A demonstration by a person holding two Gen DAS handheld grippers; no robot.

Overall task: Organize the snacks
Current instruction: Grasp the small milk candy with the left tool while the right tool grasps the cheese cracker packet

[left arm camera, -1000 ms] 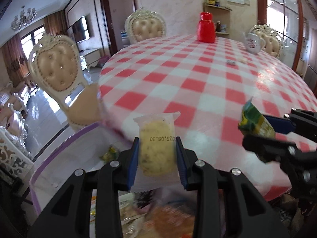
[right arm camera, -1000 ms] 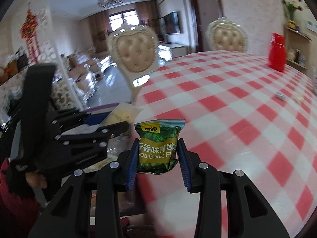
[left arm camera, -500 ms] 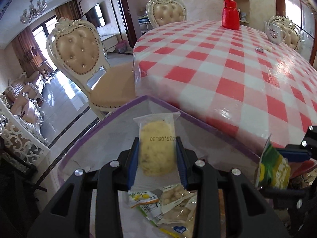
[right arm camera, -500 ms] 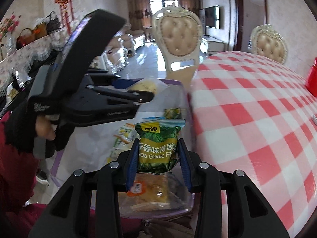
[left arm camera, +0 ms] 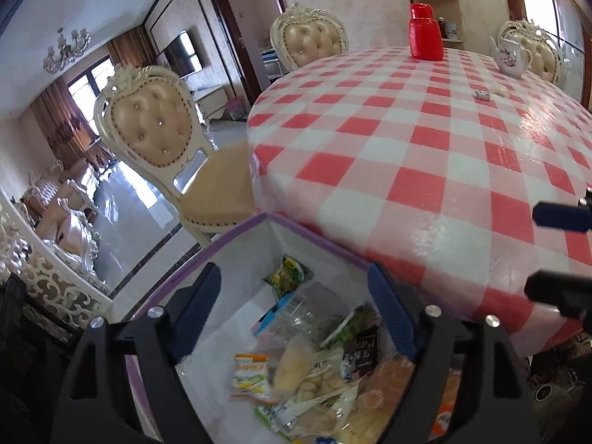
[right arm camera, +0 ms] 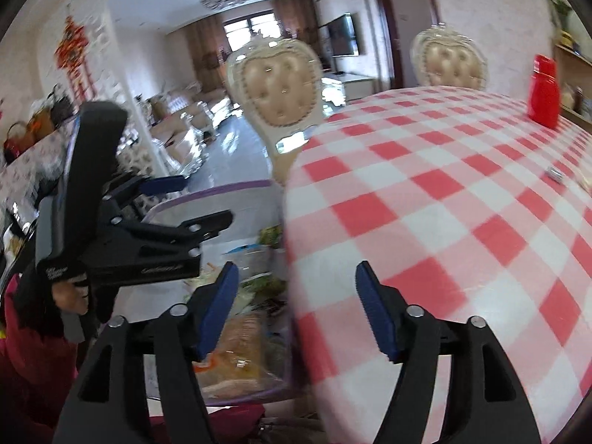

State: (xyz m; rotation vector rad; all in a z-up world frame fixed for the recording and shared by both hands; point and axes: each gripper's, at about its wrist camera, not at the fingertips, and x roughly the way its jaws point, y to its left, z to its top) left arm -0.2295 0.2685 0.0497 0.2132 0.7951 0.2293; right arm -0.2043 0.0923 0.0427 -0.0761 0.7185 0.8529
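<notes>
The left gripper [left arm camera: 296, 314] hangs over a clear purple-rimmed bin [left arm camera: 236, 231] below the near table edge; its jaws have just been opening and stand released, nothing between them. The pale yellow snack packet [left arm camera: 290, 364] it gripped a second ago now lies among the heap of snacks [left arm camera: 318, 377] in the bin, with a green packet [left arm camera: 286, 277] nearer the far corner. The right gripper [right arm camera: 294, 305] straddles the bin's rim and the table edge, jaws likewise just spread and empty; its green garlic-pea packet is gone from them. Beyond, the round table with its red-and-white checked cloth [left arm camera: 425, 155] is mostly bare, with a red jug [left arm camera: 425, 33] and white teapot [left arm camera: 510, 55] at the far side. Cushioned chairs [left arm camera: 155, 129] stand left, open floor behind.
</notes>
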